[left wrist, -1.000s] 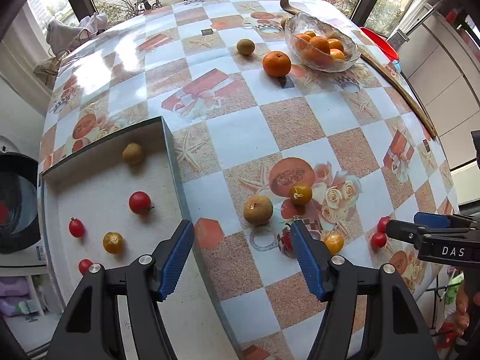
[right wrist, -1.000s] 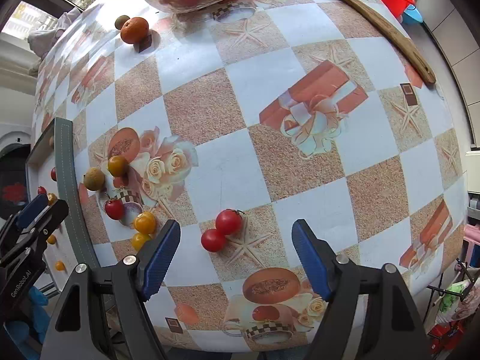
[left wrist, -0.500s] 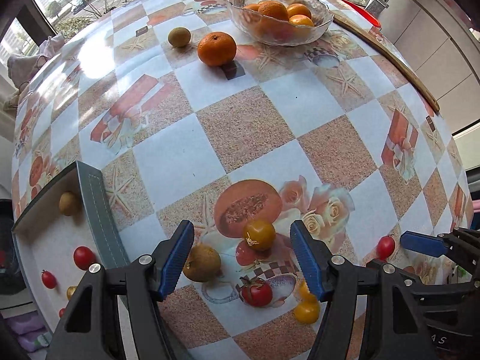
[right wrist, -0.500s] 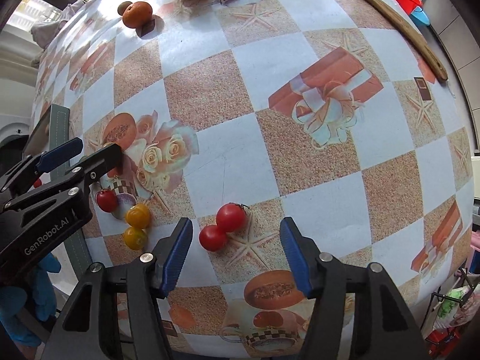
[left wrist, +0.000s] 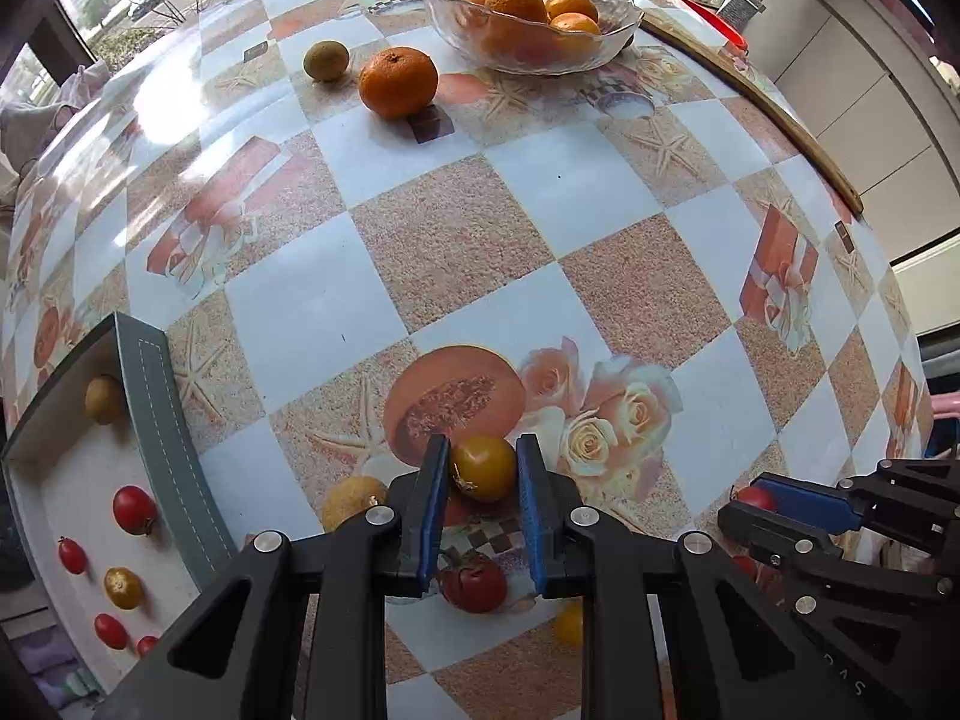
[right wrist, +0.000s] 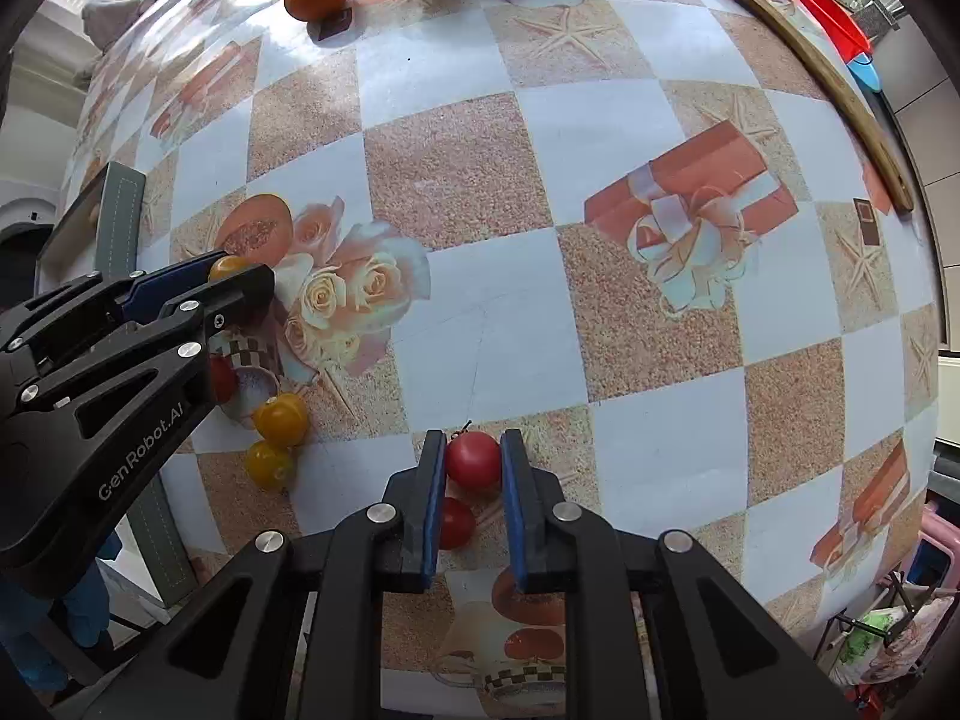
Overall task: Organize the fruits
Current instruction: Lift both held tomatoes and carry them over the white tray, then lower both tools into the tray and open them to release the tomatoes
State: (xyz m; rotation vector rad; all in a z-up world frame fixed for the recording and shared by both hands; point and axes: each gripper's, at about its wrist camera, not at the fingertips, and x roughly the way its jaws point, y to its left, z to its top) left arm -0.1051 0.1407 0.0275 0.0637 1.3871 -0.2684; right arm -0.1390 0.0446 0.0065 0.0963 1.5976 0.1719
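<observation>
Left gripper (left wrist: pixel 483 465) has its blue pads clamped on both sides of a small round yellow tomato (left wrist: pixel 483 467), which sits over the melon print on the checkered vinyl tablecloth (left wrist: pixel 456 240). Just beneath the pads lies a dark red tomato (left wrist: pixel 472 582), with a tan round fruit (left wrist: pixel 351 498) just left of the left finger. Further left, a grey-rimmed white tray (left wrist: pixel 159 414) holds several red and yellow tomatoes.

Right gripper (right wrist: pixel 473 461) is closed to a narrow gap, pads pressing a small round red tomato (right wrist: pixel 472 459) on the cloth. A second red tomato (right wrist: pixel 456 523) lies right behind it between the fingers. Two yellow tomatoes (right wrist: pixel 281 418) sit well left.

Far end: a loose orange mandarin (left wrist: pixel 398 81), a green-brown kiwi (left wrist: pixel 326 60), and a clear glass bowl (left wrist: pixel 612 36) of oranges.
</observation>
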